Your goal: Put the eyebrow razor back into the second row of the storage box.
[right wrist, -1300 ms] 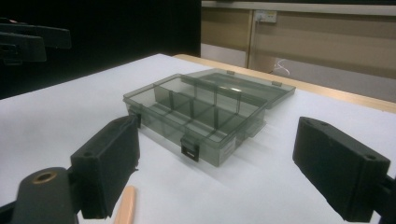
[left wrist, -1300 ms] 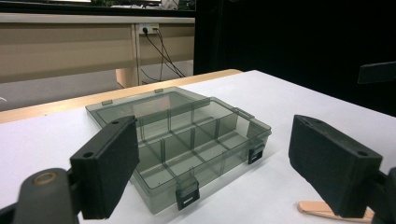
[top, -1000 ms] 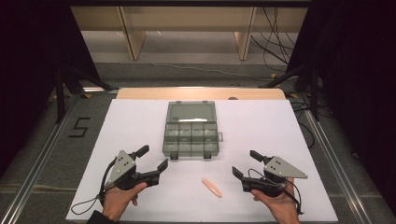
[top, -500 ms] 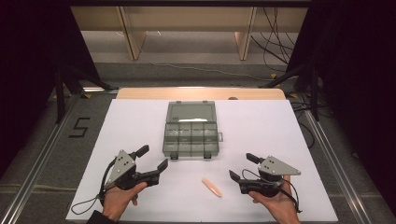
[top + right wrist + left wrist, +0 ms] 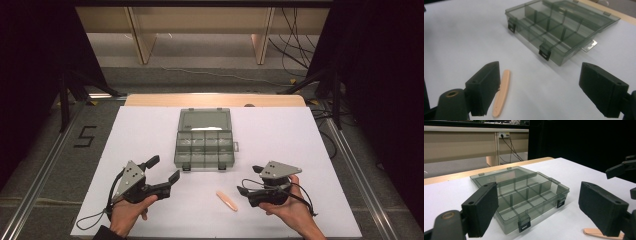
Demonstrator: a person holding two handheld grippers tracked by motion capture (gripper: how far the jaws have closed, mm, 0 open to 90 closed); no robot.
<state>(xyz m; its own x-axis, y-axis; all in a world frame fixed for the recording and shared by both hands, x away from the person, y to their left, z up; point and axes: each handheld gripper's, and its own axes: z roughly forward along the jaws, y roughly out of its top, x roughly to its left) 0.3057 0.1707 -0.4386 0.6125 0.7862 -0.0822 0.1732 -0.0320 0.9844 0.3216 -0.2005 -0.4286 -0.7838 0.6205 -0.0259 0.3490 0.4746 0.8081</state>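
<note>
A smoky transparent compartment box [image 5: 205, 137] lies at the table's middle, its two front latches facing me and its lid apparently down. A pale flat wooden stick [image 5: 227, 200] lies on the white tabletop nearer me. My right gripper [image 5: 248, 180] is open just right of the stick; in the right gripper view the stick [image 5: 502, 92] rests beside the left jaw, with the box [image 5: 559, 27] beyond. My left gripper [image 5: 164, 169] is open and empty, left of the stick. The left gripper view shows the box [image 5: 524, 195] ahead and the stick [image 5: 596, 233] low behind the right jaw.
The white table cover [image 5: 300, 140] has bare room all around the box. A wooden strip [image 5: 150, 100] borders the far edge. Cables [image 5: 295, 30] and shelving legs stand on the floor beyond. Metal rails [image 5: 350, 170] run along both sides.
My right gripper has shifted left toward the stick and turned a little. The left gripper, the box and the stick stay put.
</note>
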